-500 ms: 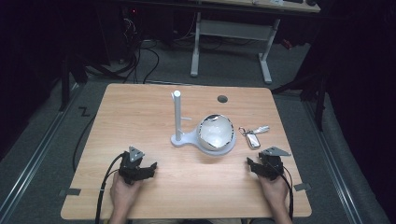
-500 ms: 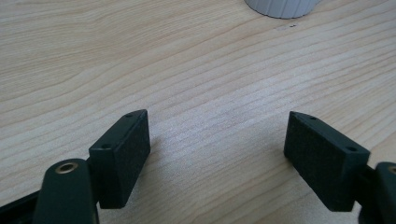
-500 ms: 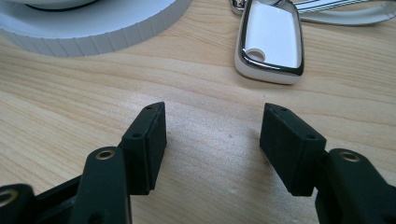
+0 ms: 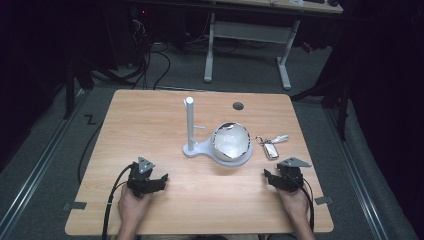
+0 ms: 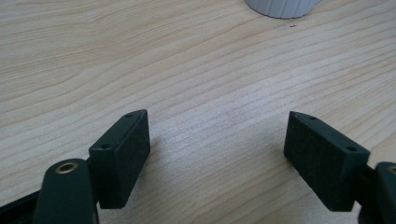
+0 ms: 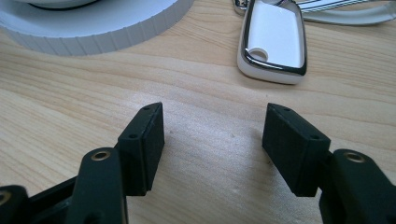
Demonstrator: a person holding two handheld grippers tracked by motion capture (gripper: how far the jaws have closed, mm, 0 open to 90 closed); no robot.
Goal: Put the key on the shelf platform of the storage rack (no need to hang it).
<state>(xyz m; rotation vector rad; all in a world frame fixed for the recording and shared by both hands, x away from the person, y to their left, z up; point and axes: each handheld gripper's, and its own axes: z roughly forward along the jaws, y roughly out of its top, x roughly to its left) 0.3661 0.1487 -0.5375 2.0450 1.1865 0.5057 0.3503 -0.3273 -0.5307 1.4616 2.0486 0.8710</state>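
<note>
A white stand with an upright post (image 4: 189,124) sits mid-table, and its round ribbed base (image 4: 245,159) carries a shiny silver bowl-like piece (image 4: 231,141). Just right of it lies a white car key fob (image 4: 270,150) on a key ring. My left gripper (image 4: 159,180) rests low on the table at the front left, open with nothing in it; in its own view the left gripper (image 5: 217,126) has only bare wood between its jaws. My right gripper (image 4: 269,177) is open at the front right. The right gripper (image 6: 215,122) points at the fob (image 6: 273,42) and the ribbed base (image 6: 107,28), a short way from both.
The wooden table (image 4: 150,125) has a small round cable hole (image 4: 238,106) near its far edge. A white desk frame (image 4: 247,45) and cables stand on the dark floor beyond. The ribbed base edge (image 5: 282,7) shows far ahead of the left jaws.
</note>
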